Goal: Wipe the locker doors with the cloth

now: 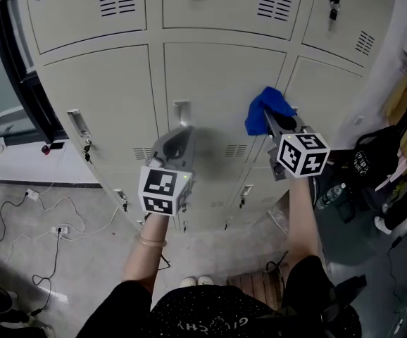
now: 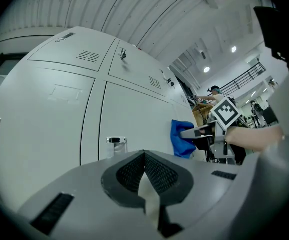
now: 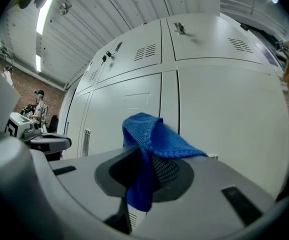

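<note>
Cloth (image 1: 267,108) in right tool (image 1: 270,124) overlaps seam between 2 locker doors (image 1: 221,83).

Smooth painted metal, slight sheen, on the locker doors (image 1: 217,83); cloth (image 1: 268,108) coarse knit, matt; latch (image 2: 116,141) polished metal.

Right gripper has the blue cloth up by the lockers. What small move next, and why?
Probably press the blue cloth flat onto the locker door and begin a short sideways stroke: the right gripper is shut on it close to the door, contact unclear, while the left gripper is shut and empty.
</note>
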Motion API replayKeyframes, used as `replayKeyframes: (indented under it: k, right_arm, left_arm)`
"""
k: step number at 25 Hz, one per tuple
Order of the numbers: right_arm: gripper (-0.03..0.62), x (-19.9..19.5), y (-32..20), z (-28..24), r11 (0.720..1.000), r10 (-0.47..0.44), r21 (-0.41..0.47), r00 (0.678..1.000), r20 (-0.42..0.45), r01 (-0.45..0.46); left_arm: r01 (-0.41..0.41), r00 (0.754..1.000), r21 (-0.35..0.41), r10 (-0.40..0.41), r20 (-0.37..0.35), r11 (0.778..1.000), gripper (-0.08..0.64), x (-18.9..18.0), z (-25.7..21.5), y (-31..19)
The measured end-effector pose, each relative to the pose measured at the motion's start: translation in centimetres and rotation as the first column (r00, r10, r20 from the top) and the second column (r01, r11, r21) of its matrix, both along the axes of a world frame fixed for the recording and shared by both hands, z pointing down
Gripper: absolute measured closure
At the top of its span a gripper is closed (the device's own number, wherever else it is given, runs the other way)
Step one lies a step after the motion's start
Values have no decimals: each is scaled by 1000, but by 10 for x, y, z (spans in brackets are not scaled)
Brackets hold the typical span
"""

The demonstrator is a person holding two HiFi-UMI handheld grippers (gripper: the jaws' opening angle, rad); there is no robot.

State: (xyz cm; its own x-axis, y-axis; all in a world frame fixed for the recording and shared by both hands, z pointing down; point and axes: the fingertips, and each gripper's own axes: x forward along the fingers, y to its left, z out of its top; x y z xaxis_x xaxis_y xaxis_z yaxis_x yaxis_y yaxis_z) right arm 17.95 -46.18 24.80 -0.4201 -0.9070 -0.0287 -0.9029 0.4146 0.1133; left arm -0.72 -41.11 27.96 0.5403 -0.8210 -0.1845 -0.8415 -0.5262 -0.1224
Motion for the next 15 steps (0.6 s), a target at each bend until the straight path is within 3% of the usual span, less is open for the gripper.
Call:
replayKeyframes:
  k: [8,15]
  right_arm:
    - [532,-2,6,2,999,22,42,999,24,-23]
    - [532,-58,17,19,994,-112,11,991,68,112]
  left_arm:
    - [23,1000,1,-23,-7,1000,554,-7,1,1]
    - [67,998,-21,-67,-9,998,554,-25,11,1]
